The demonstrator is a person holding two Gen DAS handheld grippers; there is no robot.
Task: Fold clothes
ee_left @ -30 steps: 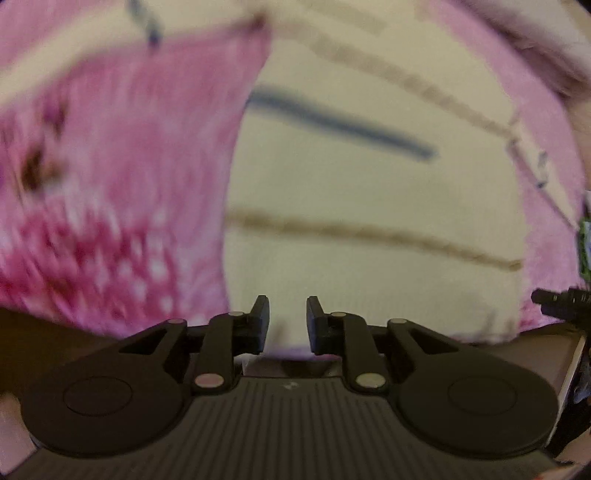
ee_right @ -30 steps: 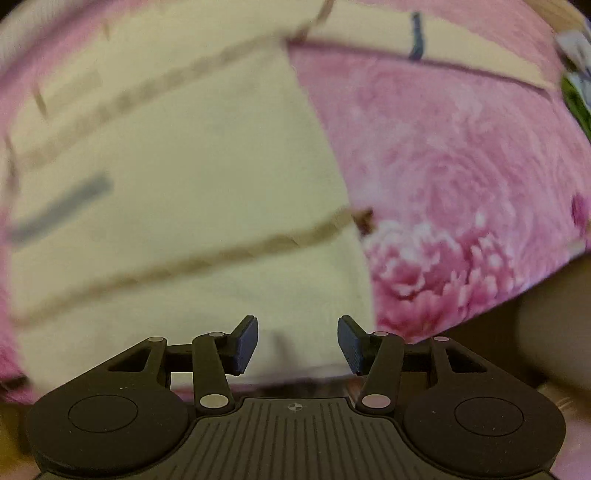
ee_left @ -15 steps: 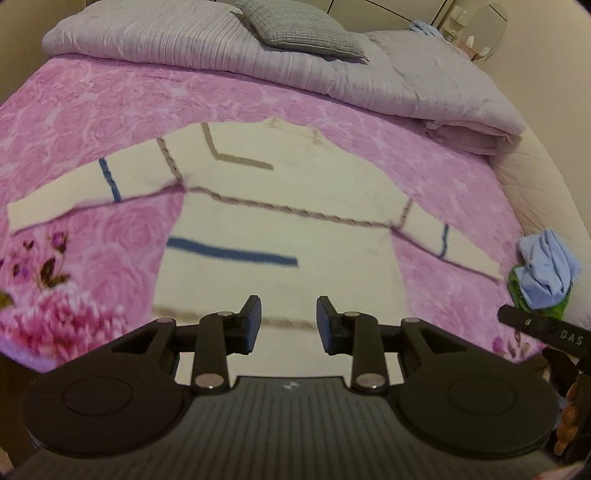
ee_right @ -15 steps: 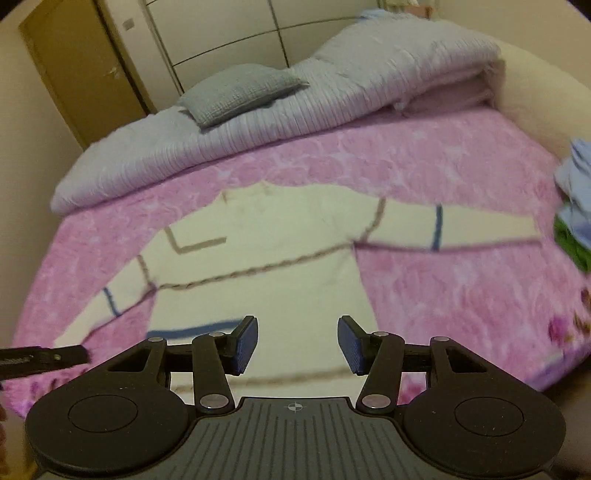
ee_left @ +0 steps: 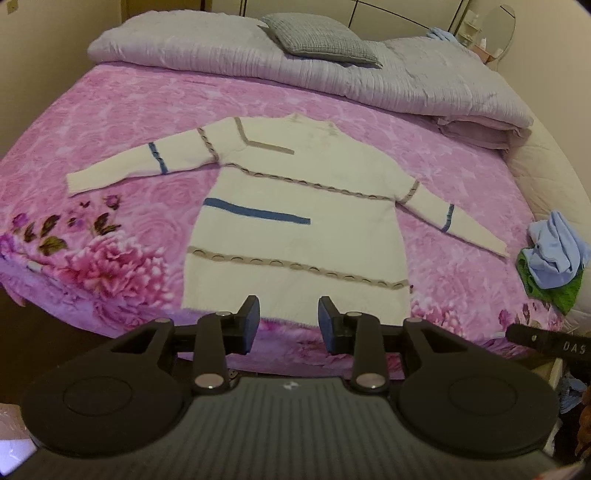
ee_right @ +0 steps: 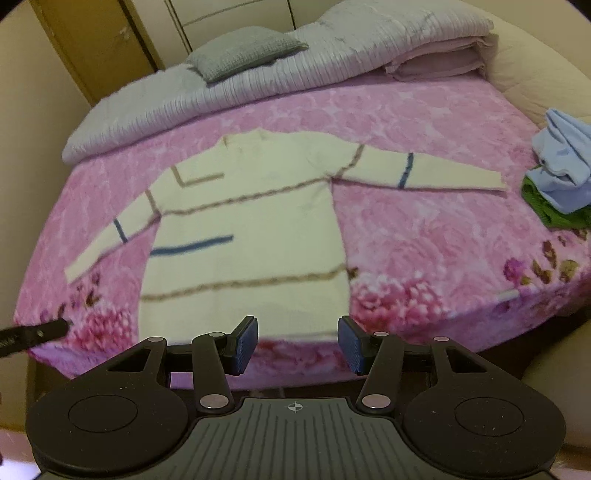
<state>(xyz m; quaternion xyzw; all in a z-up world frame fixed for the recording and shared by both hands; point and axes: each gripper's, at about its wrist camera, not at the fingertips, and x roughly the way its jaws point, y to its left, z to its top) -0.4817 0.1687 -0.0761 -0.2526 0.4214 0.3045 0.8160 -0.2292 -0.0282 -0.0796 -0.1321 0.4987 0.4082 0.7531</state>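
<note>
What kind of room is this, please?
Most likely a bedroom: a bed with a pink floral cover, a grey pillow on a rolled duvet, and a cream sweater lying spread flat on it.

The sweater (ee_left: 295, 206) is a cream knit, soft and matt, with raised braided bands in tan and flat blue stripes. Under it the bedspread (ee_left: 110, 110) is a plush pink cloth with a faint sheen and an embossed rose pattern, printed with darker flowers near the foot. The folded duvet (ee_left: 424, 74) at the head is grey ribbed fabric, slightly crinkled, and the cushion (ee_left: 321, 37) on it is a coarser grey weave. A small heap of clothes (ee_left: 554, 258) shows smooth light-blue cloth over a nubbly green knit. The left tongs (ee_left: 289, 325) and right tongs (ee_right: 298, 345) are matt black plastic with shiny metal pivot pins; the right pads look dark blue and finely ribbed.
</note>
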